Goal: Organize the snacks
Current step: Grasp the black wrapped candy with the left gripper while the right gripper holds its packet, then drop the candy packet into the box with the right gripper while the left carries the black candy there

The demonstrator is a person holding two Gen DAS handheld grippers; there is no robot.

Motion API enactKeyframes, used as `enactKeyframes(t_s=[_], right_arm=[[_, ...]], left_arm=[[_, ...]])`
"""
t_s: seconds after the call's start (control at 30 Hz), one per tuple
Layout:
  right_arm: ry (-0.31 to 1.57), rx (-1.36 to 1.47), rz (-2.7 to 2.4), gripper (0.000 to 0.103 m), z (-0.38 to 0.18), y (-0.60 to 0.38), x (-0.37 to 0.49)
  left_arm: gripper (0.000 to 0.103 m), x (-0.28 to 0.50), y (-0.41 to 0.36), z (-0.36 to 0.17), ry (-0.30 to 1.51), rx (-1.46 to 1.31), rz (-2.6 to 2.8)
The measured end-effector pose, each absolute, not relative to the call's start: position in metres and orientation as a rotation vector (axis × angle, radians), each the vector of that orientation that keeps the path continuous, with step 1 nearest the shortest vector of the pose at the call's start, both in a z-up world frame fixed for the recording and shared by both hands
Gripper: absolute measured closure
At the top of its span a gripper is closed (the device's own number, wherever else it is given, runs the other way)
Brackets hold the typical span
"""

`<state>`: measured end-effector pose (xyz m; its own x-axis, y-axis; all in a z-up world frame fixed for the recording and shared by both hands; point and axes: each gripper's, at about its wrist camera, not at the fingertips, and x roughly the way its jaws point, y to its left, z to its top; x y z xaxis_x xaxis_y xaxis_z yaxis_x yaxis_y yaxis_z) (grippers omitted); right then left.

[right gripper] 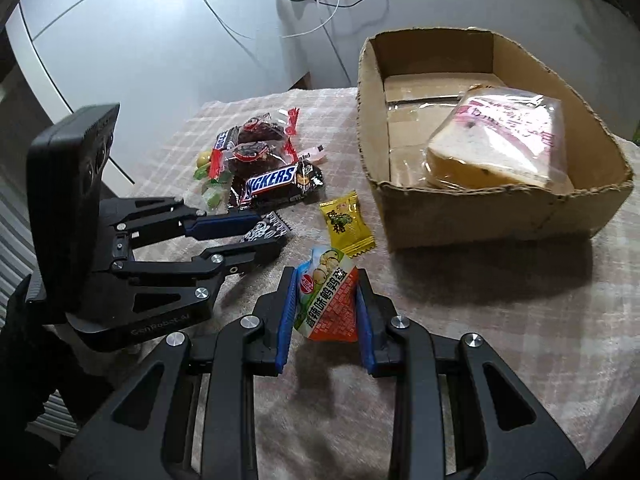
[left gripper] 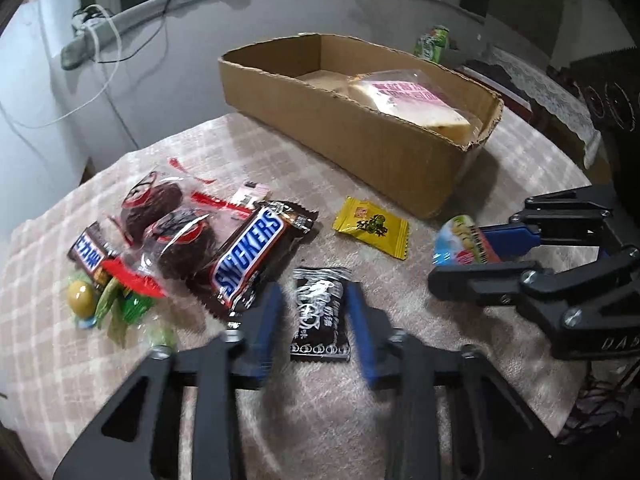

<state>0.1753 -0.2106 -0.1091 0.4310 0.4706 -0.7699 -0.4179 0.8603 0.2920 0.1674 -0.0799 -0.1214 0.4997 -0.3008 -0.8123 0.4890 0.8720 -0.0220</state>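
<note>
The right gripper [right gripper: 325,312] pinches a green-and-orange snack packet [right gripper: 327,300] between its blue pads, lifted off the checked cloth of the tabletop [right gripper: 500,320]. To its left, the left gripper [left gripper: 314,316] hangs with its jaws a little apart around a black sachet [left gripper: 320,316] that lies flat on the cloth; the pads do not press it. A yellow candy [left gripper: 372,232] lies just beyond, near the cardboard box [left gripper: 360,132]. The box stands at the far right and holds a wrapped sandwich [right gripper: 496,144]. At the far left lies a heap: a Snickers bar [left gripper: 250,256], two wrapped chocolate cakes [left gripper: 168,220], a second bar [left gripper: 90,254] and small green sweets [left gripper: 120,304].
</note>
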Motion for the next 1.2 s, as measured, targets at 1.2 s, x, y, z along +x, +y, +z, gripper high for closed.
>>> enactKeyframes(t_s=[1.2], right_arm=[[0.77, 0.087, 0.245, 0.075, -0.042, -0.287, 0.241]], left_arm=[[0.079, 0.207, -0.127, -0.035, 0.712, 0.071, -0.553]])
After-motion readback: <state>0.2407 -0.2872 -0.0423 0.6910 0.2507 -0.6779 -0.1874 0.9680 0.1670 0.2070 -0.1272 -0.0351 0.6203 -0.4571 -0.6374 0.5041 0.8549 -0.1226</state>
